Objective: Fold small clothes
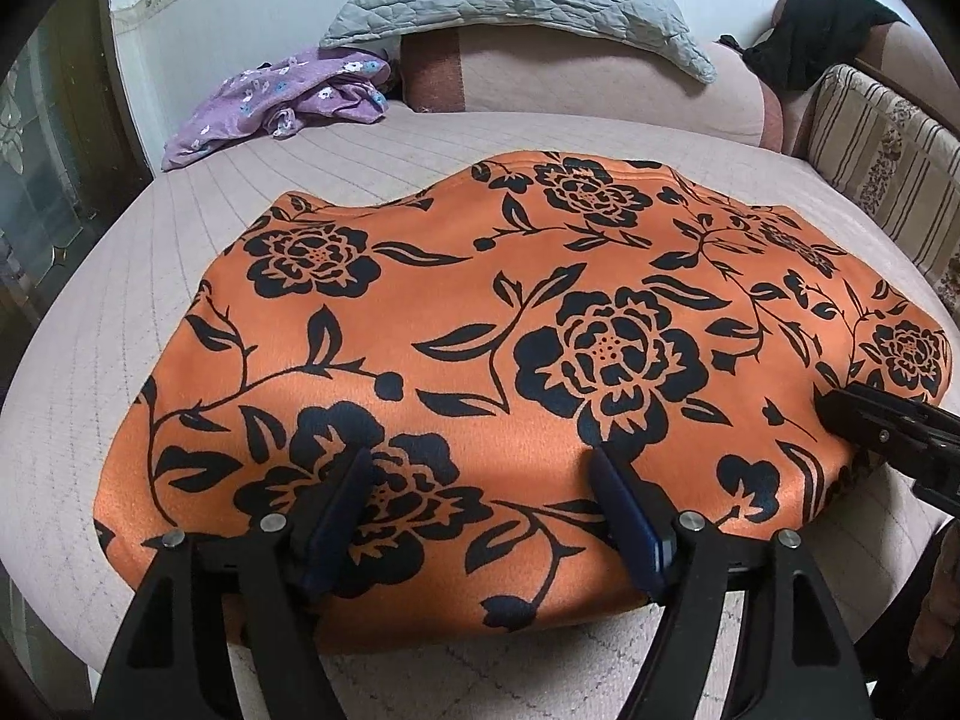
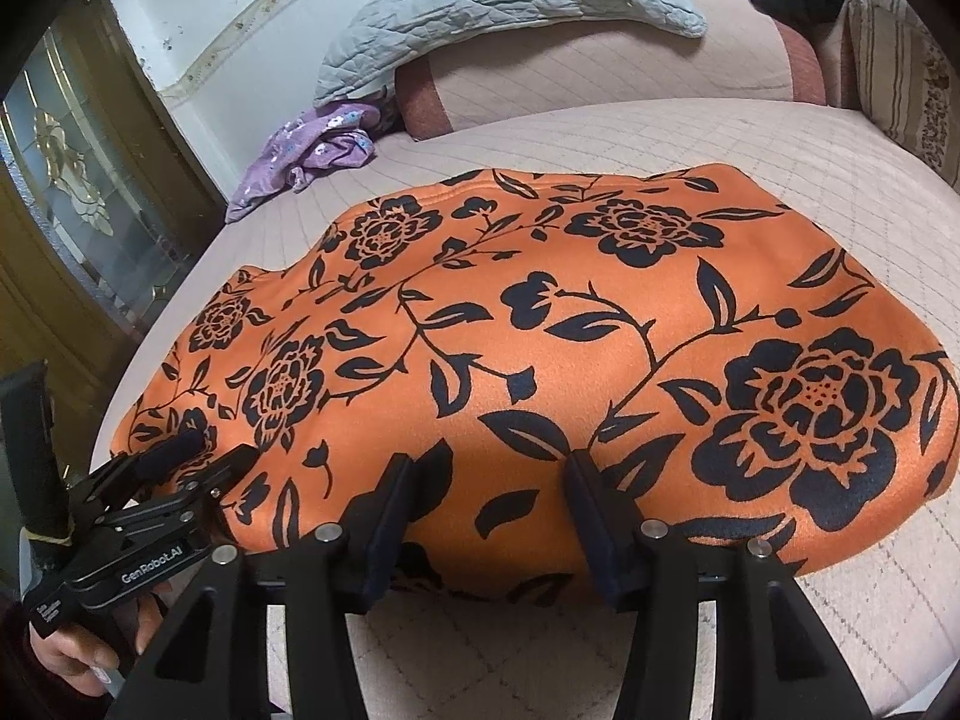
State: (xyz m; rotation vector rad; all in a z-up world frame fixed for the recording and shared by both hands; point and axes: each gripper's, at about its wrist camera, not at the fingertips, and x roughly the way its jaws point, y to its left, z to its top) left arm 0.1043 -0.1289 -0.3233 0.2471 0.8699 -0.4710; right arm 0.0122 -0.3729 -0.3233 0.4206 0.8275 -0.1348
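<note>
An orange garment with black flower print lies flat on the pink quilted bed; it also shows in the right wrist view. My left gripper is open, fingers resting on the garment's near edge, toward its left side. My right gripper is open, fingers on the near edge toward the right side. The right gripper shows at the right of the left wrist view. The left gripper shows at the lower left of the right wrist view. Neither holds cloth.
A crumpled purple flowered garment lies at the bed's far left. A grey quilted pillow rests on a pink bolster. A black cloth and striped cushion are at the far right. A glass-panelled door stands left.
</note>
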